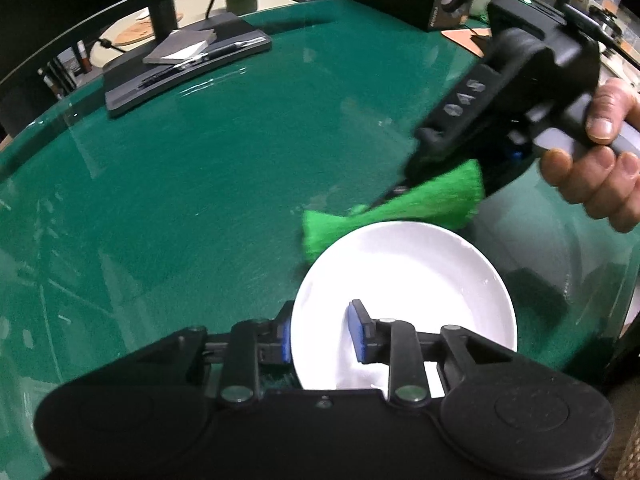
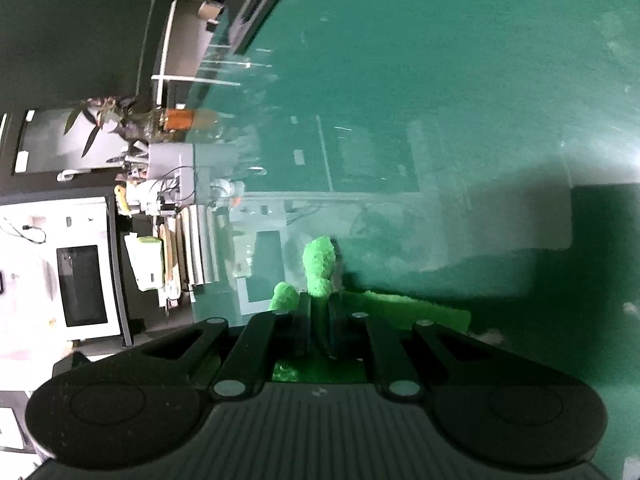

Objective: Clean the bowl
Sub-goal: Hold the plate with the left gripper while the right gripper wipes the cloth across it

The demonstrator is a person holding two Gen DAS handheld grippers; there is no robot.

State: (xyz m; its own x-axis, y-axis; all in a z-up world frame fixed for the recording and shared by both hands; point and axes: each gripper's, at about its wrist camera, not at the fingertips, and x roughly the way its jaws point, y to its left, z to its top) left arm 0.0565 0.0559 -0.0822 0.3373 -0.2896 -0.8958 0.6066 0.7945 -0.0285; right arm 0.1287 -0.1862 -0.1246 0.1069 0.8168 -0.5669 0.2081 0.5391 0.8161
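Left hand-held gripper [image 1: 320,330] parted astride white bowl [image 1: 404,280] rim, right hand-held gripper [image 2: 320,320] clamping green cloth [image 2: 320,264] beyond

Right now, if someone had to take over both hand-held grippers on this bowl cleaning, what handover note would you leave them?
Left hand-held gripper: jaws astride the near rim of the white bowl, one pad outside, one inside, a gap showing at the inner pad; open, no firm hold.
Right hand-held gripper: shut on the green cloth.
Positions: the bowl sits on the green table; the cloth hangs at the bowl's far rim.
Done: cloth picked up and brought to the bowl.
Left: steady the bowl, wipe the inside. Whether any wiping is done, I cannot tell.
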